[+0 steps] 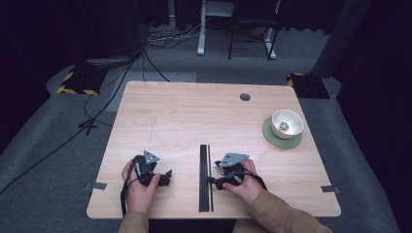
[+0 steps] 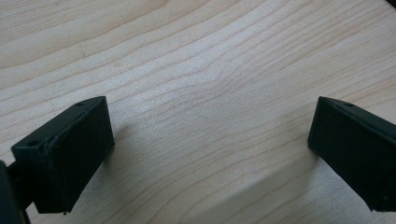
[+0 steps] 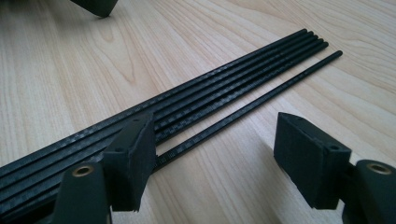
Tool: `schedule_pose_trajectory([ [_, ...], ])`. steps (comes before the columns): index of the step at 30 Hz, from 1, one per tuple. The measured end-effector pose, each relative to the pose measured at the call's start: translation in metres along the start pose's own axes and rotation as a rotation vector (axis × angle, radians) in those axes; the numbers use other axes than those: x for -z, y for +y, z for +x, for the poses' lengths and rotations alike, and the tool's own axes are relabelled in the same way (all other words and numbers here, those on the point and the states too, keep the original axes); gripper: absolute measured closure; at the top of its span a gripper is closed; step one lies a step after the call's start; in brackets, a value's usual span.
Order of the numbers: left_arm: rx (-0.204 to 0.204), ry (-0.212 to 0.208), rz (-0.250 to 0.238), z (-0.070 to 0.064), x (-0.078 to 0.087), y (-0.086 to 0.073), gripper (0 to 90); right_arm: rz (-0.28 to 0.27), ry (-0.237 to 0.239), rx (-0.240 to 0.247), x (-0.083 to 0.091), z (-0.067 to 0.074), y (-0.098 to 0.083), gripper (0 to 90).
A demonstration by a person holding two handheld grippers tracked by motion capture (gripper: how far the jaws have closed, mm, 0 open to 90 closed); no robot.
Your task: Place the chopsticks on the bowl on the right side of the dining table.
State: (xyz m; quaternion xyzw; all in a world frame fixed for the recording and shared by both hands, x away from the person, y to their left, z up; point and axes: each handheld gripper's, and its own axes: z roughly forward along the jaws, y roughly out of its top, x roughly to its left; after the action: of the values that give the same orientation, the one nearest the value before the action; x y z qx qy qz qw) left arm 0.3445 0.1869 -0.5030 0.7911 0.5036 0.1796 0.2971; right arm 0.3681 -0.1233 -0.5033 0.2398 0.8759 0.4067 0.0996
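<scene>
A bundle of several thin black rods (image 1: 204,177) lies lengthwise on the wooden table (image 1: 194,111), near its front edge. One rod (image 3: 261,95) lies slightly apart from the bundle (image 3: 196,95). My right gripper (image 1: 214,181) sits just right of the rods, pointing at them. Its jaws stand open (image 3: 219,147) astride the single rod, which runs close to the left jaw without being pinched. My left gripper (image 1: 166,176) rests on the table left of the rods, open (image 2: 210,128) over bare wood with nothing between its jaws.
A cream bowl (image 1: 287,123) holding a small object stands on a round green mat (image 1: 273,138) at the table's right. A dark grommet hole (image 1: 245,96) is near the far edge. Cables (image 1: 116,87) trail across the carpet on the far left.
</scene>
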Motion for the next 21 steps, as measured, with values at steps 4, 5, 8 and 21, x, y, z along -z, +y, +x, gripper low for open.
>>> schedule_pose_trajectory([
  [4, 0.000, -0.001, -0.001, 0.000, 0.000, 0.000, 0.4, -0.002, -0.004, -0.009, 0.002, -0.002, -0.002, 30.3],
  [5, 0.000, -0.001, -0.001, 0.000, 0.000, 0.000, 0.4, 0.002, -0.010, -0.011, 0.004, -0.003, -0.003, 30.9],
  [8, 0.000, -0.001, 0.000, 0.000, 0.000, 0.000, 0.4, 0.006, -0.018, -0.015, 0.007, -0.007, -0.005, 32.3],
  [21, 0.000, 0.000, 0.000, 0.000, 0.000, 0.000, 0.4, 0.040, -0.066, -0.045, 0.030, -0.035, -0.016, 52.5],
])
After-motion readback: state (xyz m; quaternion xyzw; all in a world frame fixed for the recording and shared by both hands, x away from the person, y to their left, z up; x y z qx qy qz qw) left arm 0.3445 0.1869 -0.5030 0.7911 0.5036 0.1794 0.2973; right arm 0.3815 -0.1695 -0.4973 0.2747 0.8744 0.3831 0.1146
